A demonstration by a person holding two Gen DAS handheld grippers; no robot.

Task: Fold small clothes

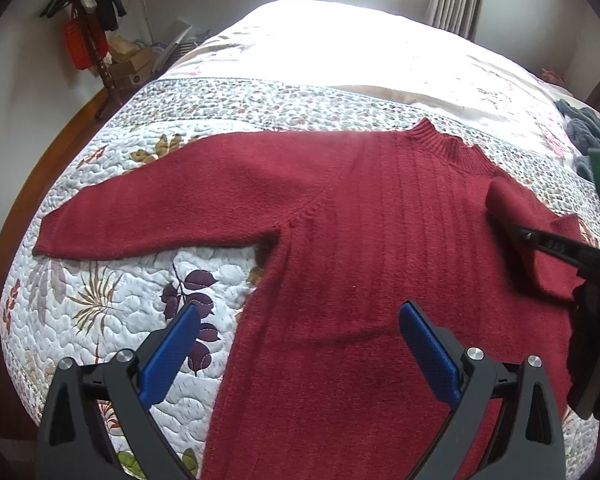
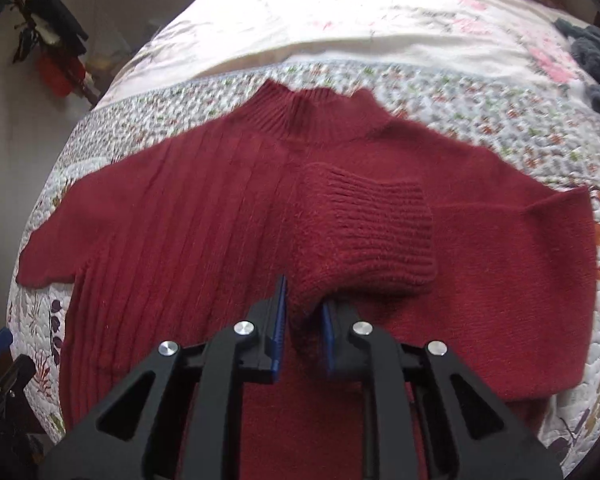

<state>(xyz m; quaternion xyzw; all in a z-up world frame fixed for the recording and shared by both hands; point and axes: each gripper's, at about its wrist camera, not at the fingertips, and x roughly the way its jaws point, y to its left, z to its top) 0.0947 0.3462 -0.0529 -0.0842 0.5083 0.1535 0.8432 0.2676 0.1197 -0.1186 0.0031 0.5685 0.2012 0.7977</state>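
A dark red knitted sweater [image 1: 340, 208] lies flat on the quilted bed, collar [image 1: 440, 142] pointing away. Its left sleeve [image 1: 148, 216] stretches out flat to the left. My left gripper [image 1: 300, 344] hovers open above the sweater's lower left side, blue pads wide apart, holding nothing. My right gripper [image 2: 304, 312] is shut on the sweater's right sleeve cuff [image 2: 364, 232], which is lifted and folded over the chest [image 2: 180, 216]. In the left wrist view the right gripper [image 1: 540, 240] shows at the right edge with the cuff in it.
The floral quilt [image 1: 112, 292] covers the bed, with a wooden bed edge [image 1: 28, 184] at the left. A grey-blue knit garment [image 1: 588, 128] lies at the far right of the bed. A coat stand with hanging items [image 1: 88, 28] and boxes stand by the far left wall.
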